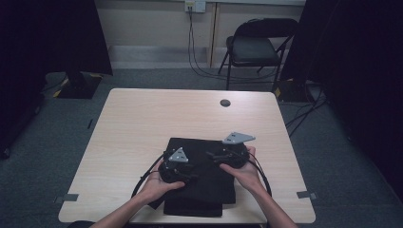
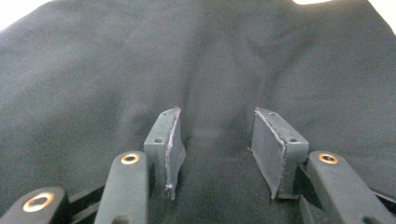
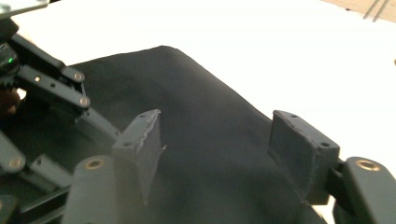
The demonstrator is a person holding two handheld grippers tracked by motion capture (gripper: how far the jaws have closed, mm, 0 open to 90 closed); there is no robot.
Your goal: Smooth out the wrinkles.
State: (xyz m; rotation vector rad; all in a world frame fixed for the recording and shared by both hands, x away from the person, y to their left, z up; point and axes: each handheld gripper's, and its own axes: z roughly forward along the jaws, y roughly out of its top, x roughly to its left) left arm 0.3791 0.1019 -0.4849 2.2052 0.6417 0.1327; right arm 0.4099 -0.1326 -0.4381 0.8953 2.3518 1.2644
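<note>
A black cloth [image 1: 209, 186], folded into a rough rectangle, lies at the front middle of the table [image 1: 142, 118]. Both hands hold their grippers low over it. My left gripper [image 1: 184, 174] is above the cloth's left part, and in the left gripper view it [image 2: 217, 115] is open with only dark cloth [image 2: 93, 74] beneath and between its jaws. My right gripper [image 1: 219, 155] is above the cloth's upper right part. It [image 3: 217, 116] is open too, its jaws straddling a raised fold of the cloth [image 3: 201, 107] without closing on it. The left gripper [image 3: 46, 81] also appears at the upper left of the right gripper view.
A small dark round grommet [image 1: 225, 102] sits in the tabletop near the far edge. Beyond the table stand a black folding chair [image 1: 254, 47] and a dark stand base [image 1: 78, 84] on the floor. Cables trail from both grippers toward the table's front edge.
</note>
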